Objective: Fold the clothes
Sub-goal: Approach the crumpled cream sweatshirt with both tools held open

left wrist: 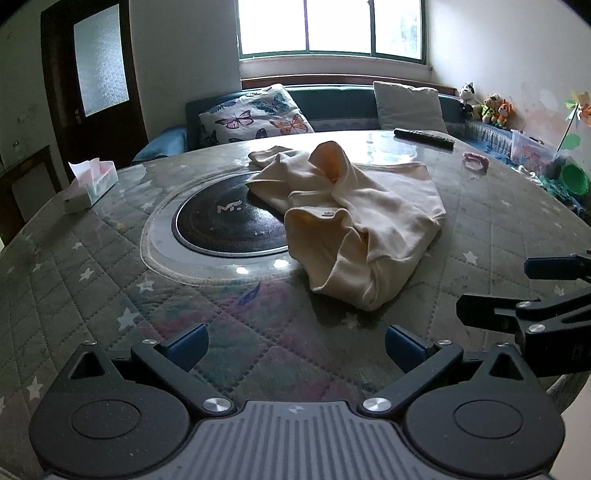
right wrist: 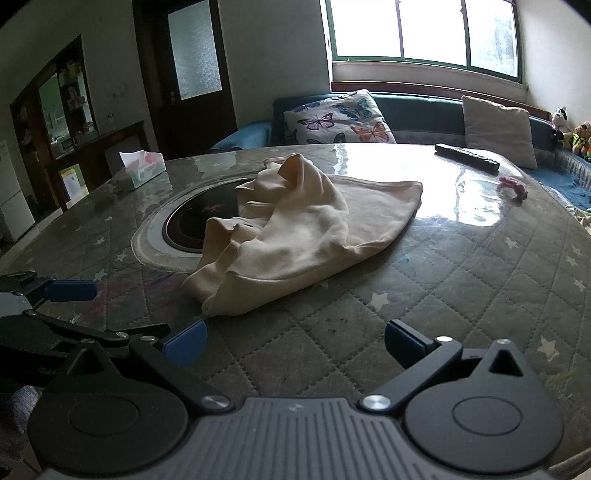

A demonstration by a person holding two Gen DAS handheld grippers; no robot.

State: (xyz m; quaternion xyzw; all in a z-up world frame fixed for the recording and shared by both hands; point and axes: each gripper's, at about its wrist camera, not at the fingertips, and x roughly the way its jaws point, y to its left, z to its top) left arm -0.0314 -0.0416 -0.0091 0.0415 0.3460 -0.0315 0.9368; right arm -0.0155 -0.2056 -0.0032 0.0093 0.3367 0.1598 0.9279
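Both the left gripper (left wrist: pixel 295 347) and the right gripper (right wrist: pixel 295 343) hover side by side just above the near edge of the table (left wrist: pixel 92 266), jaws spread wide and empty, aimed at the crumpled cream garment (left wrist: pixel 354 218) lying mid-table, partly over the black inset cooktop (left wrist: pixel 225 225).

Daylight from the blown-out window (left wrist: pixel 328 26) glares on the glossy table (right wrist: pixel 461 192); the room is dim, with fisheye-curved edges.

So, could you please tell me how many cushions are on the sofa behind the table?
2. A butterfly-print cushion leans at the sofa's left end, and a plain pale cushion leans further right, nearer the stuffed toys. Others may be hidden behind the table edge.
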